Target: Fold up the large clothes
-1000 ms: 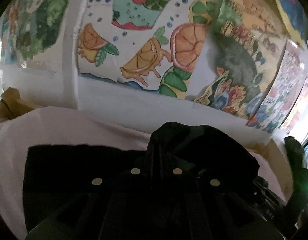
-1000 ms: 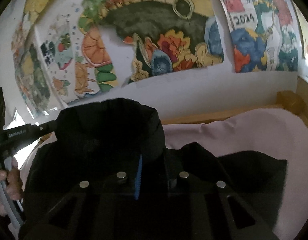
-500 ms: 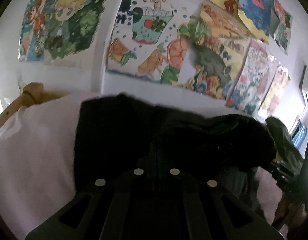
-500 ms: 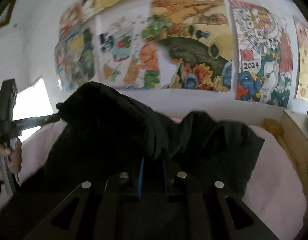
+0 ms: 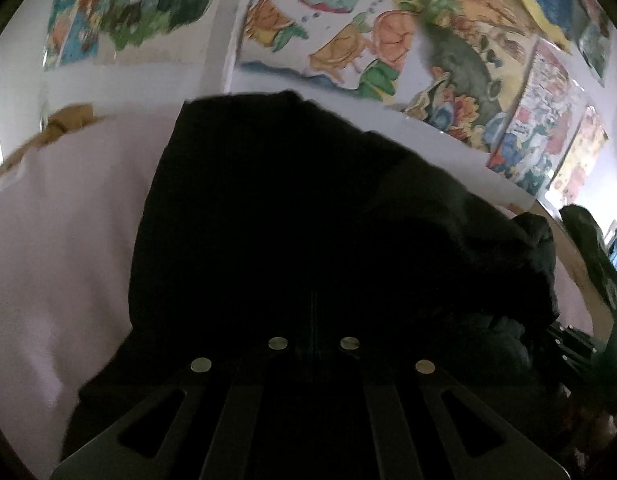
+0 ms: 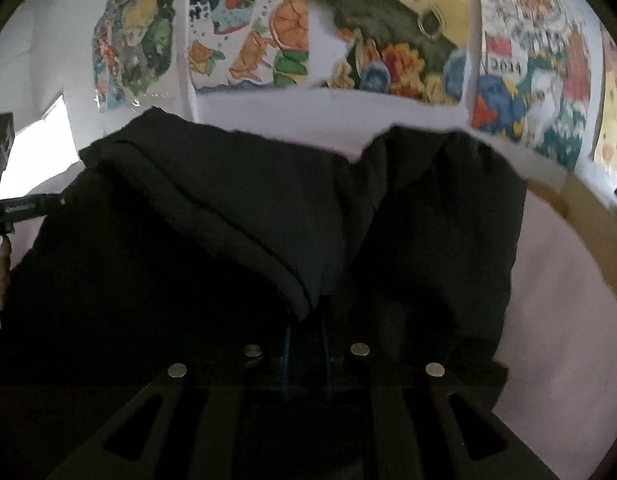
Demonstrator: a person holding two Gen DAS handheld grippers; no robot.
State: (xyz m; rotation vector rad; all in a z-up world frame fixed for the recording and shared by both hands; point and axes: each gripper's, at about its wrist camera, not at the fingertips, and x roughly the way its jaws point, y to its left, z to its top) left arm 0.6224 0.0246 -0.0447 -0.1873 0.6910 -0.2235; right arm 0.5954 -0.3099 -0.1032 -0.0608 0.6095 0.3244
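A large black garment (image 5: 308, 220) lies on a pale pink sheet (image 5: 60, 240); it also fills the right wrist view (image 6: 236, 240). My left gripper (image 5: 313, 320) is shut on a fold of the black cloth, fingertips buried in it. My right gripper (image 6: 306, 320) is shut on a thick hemmed edge of the same garment (image 6: 268, 252), which drapes over its fingers. The left gripper's body (image 6: 16, 208) shows at the left edge of the right wrist view, the right gripper's body (image 5: 568, 344) at the right of the left wrist view.
A white wall with colourful children's paintings (image 5: 348, 40) rises right behind the bed. A wooden bed frame (image 6: 588, 216) runs along the right side and a wooden post (image 5: 64, 124) stands at the far left corner.
Both grippers have moved forward and down with the cloth. The garment's lifted edge has been carried over toward the wall, so the black cloth now covers more of each view.
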